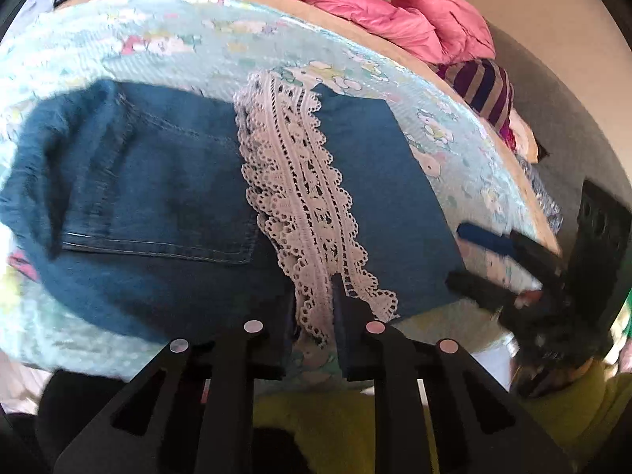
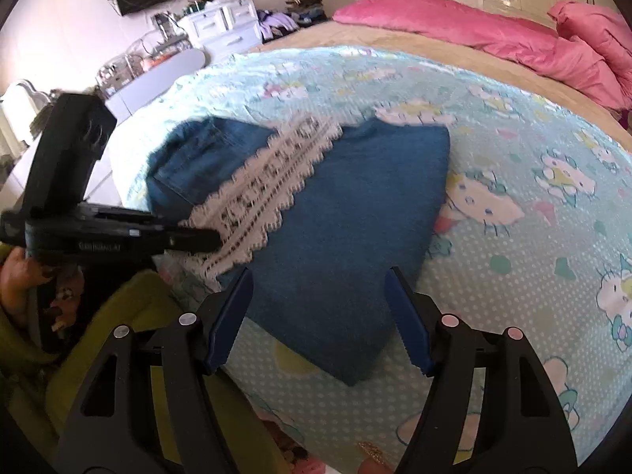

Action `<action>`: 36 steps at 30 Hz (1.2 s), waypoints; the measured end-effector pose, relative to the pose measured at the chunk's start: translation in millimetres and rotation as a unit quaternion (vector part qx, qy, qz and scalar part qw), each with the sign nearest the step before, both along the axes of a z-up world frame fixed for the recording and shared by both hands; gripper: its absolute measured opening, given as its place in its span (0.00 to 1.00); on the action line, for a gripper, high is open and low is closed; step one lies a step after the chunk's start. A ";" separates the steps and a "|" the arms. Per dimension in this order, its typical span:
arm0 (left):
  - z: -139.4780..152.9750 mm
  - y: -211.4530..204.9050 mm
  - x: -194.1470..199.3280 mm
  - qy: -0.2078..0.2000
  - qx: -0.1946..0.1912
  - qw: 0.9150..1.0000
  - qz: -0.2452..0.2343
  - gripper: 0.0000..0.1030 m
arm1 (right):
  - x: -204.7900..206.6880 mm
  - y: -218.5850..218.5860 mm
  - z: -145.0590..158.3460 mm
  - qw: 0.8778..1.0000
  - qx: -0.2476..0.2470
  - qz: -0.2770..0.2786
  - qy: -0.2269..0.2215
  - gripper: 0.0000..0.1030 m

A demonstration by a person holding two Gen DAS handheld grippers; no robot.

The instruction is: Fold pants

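Denim pants (image 1: 166, 197) are pinched at the lower-centre lace hem (image 1: 304, 213) by the left gripper (image 1: 314, 316), apparently thinly, so slippage is risked while the right gripper (image 2: 318, 316) is held spread.

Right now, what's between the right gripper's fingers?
The near corner of the folded jeans lies between the right gripper's open fingers, untouched, in the right wrist view.

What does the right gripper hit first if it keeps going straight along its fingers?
Most likely the folded jeans: the right gripper has its tongs open astride their near corner, pointing down at the denim. The lace trim lies left of that line. Depth is unclear, so contact distance can't be judged.
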State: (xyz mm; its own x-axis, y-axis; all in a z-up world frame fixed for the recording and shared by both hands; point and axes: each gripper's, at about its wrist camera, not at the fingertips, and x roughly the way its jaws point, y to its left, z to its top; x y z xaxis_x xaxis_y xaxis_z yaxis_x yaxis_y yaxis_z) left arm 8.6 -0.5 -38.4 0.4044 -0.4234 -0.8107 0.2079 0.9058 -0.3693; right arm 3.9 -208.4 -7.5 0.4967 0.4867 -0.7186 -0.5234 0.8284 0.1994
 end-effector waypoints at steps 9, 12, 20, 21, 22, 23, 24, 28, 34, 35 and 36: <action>-5.0 -4.1 0.1 -0.003 0.035 0.999 -0.002 0.25 | 8.9 11.6 -31.6 0.998 -0.051 -0.002 0.048 0.59; -5.8 -2.9 -0.2 -0.004 0.036 0.999 -0.002 0.30 | 8.4 8.2 -34.9 0.998 -0.041 -0.005 0.048 0.59; 14.2 0.2 -7.4 -0.041 0.055 0.998 0.008 0.67 | 6.2 3.3 -30.0 0.998 -0.018 -0.017 0.050 0.59; 17.4 1.8 -8.5 -0.046 0.060 0.997 0.011 0.71 | 6.3 1.8 -28.3 0.998 -0.014 -0.020 0.050 0.59; 20.5 3.5 -9.2 -0.049 0.065 0.997 0.015 0.76 | 6.8 1.4 -27.0 0.998 -0.012 -0.023 0.049 0.59; 22.8 5.0 -9.8 -0.052 0.067 0.996 0.018 0.83 | 6.3 0.0 -25.2 0.999 -0.012 -0.025 0.047 0.59; 25.5 7.2 -10.4 -0.056 0.068 0.996 0.023 0.86 | 6.1 -1.4 -23.5 0.999 -0.014 -0.028 0.045 0.59; 33.9 10.8 -11.4 -0.067 0.075 0.994 0.032 0.95 | 7.0 -8.6 -16.3 0.998 -0.009 -0.040 0.039 0.65; 40.5 15.9 -10.2 -0.069 0.097 0.991 0.063 0.96 | 10.2 -16.1 -7.8 0.998 0.003 -0.055 0.034 0.69; 40.3 16.9 -9.6 -0.066 0.096 0.991 0.067 0.96 | 10.3 -16.7 -6.3 0.998 0.003 -0.057 0.032 0.70; 40.0 18.9 -8.9 -0.063 0.096 0.991 0.070 0.96 | 10.4 -17.7 -5.0 0.998 0.004 -0.059 0.030 0.71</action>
